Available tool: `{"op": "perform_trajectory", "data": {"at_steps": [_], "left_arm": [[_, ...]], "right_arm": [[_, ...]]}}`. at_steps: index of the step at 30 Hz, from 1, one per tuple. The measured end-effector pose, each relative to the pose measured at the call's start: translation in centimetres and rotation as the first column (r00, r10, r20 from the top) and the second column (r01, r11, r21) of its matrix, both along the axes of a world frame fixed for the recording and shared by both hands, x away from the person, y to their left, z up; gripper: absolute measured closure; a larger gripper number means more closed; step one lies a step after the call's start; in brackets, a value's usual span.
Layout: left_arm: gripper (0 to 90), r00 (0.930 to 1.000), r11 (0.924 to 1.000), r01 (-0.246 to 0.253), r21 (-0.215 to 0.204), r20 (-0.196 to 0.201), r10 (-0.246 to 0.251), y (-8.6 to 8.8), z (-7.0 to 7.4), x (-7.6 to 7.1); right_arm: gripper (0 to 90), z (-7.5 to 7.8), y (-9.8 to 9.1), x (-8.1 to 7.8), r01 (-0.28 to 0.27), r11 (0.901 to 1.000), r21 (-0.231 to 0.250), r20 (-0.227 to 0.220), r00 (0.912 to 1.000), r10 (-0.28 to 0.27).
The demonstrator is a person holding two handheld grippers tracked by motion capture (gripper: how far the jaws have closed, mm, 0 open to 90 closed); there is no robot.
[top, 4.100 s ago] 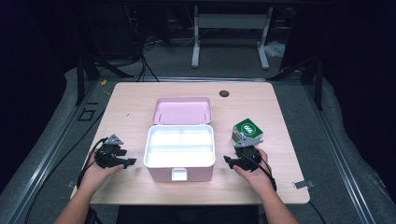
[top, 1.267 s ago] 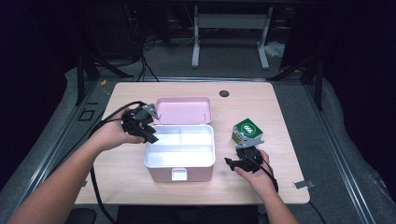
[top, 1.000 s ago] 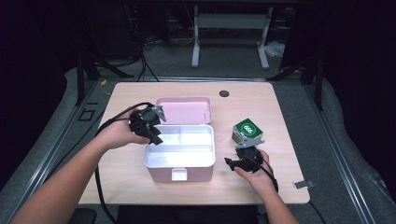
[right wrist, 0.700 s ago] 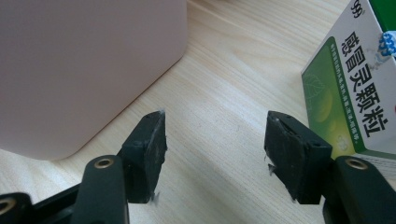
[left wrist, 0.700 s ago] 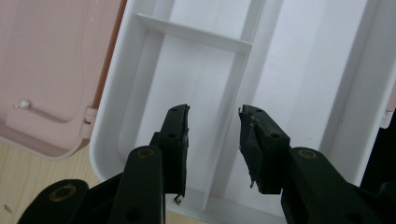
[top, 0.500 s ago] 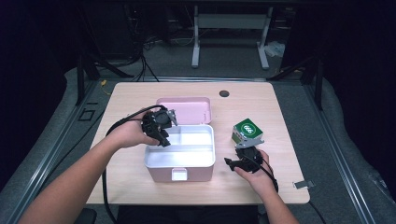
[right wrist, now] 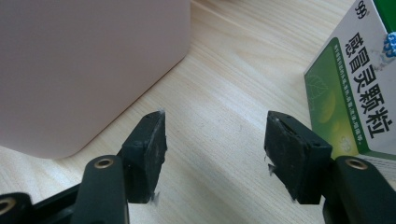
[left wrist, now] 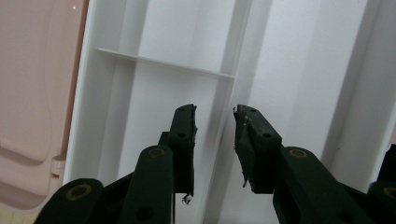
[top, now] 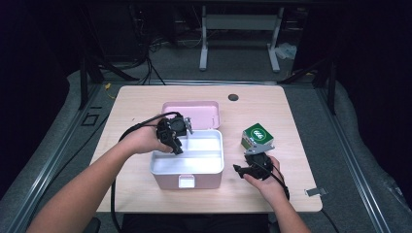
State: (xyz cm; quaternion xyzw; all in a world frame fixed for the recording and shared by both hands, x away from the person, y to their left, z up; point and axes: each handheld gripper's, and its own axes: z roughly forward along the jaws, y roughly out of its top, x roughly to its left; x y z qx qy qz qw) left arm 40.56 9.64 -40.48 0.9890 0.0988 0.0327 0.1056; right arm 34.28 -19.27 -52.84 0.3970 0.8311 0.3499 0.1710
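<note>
A pink box (top: pixel 187 182) with a white divided tray (top: pixel 204 150) stands open at the table's middle, its pink lid (top: pixel 194 112) lying back behind it. My left gripper (top: pixel 176 141) hangs over the tray's back-left part. In the left gripper view it (left wrist: pixel 215 116) is open by a narrow gap, above a white divider (left wrist: pixel 163 60), with nothing between its fingers. My right gripper (top: pixel 240 169) rests on the table right of the box and is open and empty (right wrist: pixel 215 140). It lies between the pink wall (right wrist: pixel 84 60) and a green-and-white carton (right wrist: pixel 359 84).
The green-and-white carton (top: pixel 257 137) stands just behind my right hand. A small dark round hole (top: pixel 233 97) marks the table's back edge. A metal clip (top: pixel 316 191) lies at the front right corner. Bare wood (top: pixel 131 104) stretches left of the box.
My left gripper has travelled from the table's front left up and rightward, and now hangs over the tray. The right gripper, carton and box have stayed put.
</note>
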Motion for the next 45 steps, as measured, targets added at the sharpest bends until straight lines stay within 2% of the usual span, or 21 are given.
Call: {"op": "perform_trajectory", "data": {"at_steps": [4, 10, 19, 22, 28, 32, 34, 41, 42, 45], "left_arm": [[71.4, 0.9999, 0.9999, 0.011, 0.004, -0.005, -0.011, -0.3, -0.1, 0.0], [72.8, 0.9993, 0.9987, 0.037, 0.034, -0.008, -0.037, -1.2, -0.5, 0.0], [75.1, 0.9984, 0.9974, 0.055, 0.047, -0.016, -0.054, -2.1, -0.8, 0.1], [76.0, 0.9975, 0.9942, 0.068, 0.083, -0.027, -0.066, -2.5, -1.2, 0.1], [77.1, 0.9966, 0.9906, 0.081, 0.110, -0.021, -0.079, -2.9, -1.5, 0.1], [79.4, 0.9962, 0.9903, 0.083, 0.112, -0.038, -0.079, -3.0, -1.6, 0.2], [83.7, 0.9955, 0.9877, 0.089, 0.129, -0.045, -0.084, -3.2, -1.5, 0.2], [86.5, 0.9949, 0.9847, 0.097, 0.144, -0.039, -0.093, -3.4, -1.6, 0.2], [86.8, 0.9930, 0.9817, 0.117, 0.150, -0.034, -0.113, -3.5, -1.6, 0.1], [87.4, 0.9917, 0.9790, 0.128, 0.159, -0.031, -0.124, -3.5, -1.5, 0.0]], "right_arm": [[38.4, 0.0, 0.0, 0.0, -0.001, 1.0000, 0.001, -0.001, 1.0000, 0.001], [38.4, 0.0, 0.0, -0.1, 0.002, 1.0000, -0.003, 0.003, 1.0000, -0.002], [38.4, 0.1, 0.0, -0.1, -0.009, 1.0000, 0.001, 0.005, 0.9999, 0.009], [38.4, 0.1, 0.0, -0.1, -0.011, 0.9999, -0.001, 0.006, 0.9999, 0.011], [38.4, 0.1, 0.0, -0.2, -0.009, 1.0000, -0.002, 0.005, 0.9999, 0.009], [38.4, 0.1, 0.0, -0.2, -0.013, 0.9999, -0.002, 0.007, 0.9999, 0.013], [38.4, 0.1, 0.1, -0.2, -0.013, 0.9999, -0.001, 0.005, 0.9999, 0.013], [38.4, 0.1, 0.1, -0.2, -0.021, 0.9998, 0.005, 0.003, 0.9998, 0.021], [38.4, 0.1, 0.1, -0.2, -0.020, 0.9998, 0.003, 0.003, 0.9998, 0.020], [38.4, 0.0, 0.1, -0.2, -0.022, 0.9997, 0.003, 0.004, 0.9997, 0.022]]}}
